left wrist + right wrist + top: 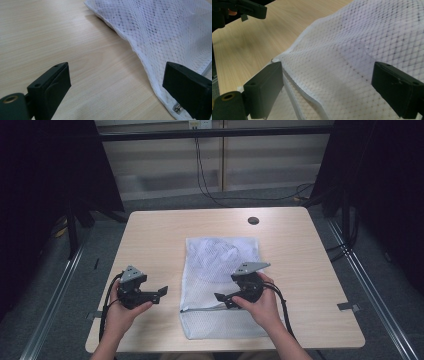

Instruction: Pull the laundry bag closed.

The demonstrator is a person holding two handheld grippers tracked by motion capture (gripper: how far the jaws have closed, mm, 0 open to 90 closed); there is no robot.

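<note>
The left gripper (161,293) is held in the person's left hand (122,312) above the bare wood of the tabletop (155,240), just to the left of a white mesh bag (220,265), with its jaws pointing right toward the bag. In the left gripper view its jaws stand wide apart with nothing between them except tabletop (62,37) and the near edge of the mesh bag (162,30); a small metal zipper pull (177,108) shows at the bag's edge just beside the jaw on the right of that view. The right gripper (221,298) is held in the person's right hand (260,307) over the lower part of the bag, with its jaws pointing left. In the right gripper view its jaws are also wide apart, and the mesh bag (352,50) lies beneath and between them; a folded seam of the bag runs close to the jaw on the left of that view, though contact cannot be confirmed. The left gripper (253,11) shows in the upper left corner of that view, over the tabletop (257,42). The bag lies flat at the centre of the tabletop, its long side running away from the person, with a zipper line across its near end. A dark round grommet (253,220) sits in the tabletop near the far edge, well apart from the bag. Black cables (106,307) trail from the left gripper toward the person.
</note>
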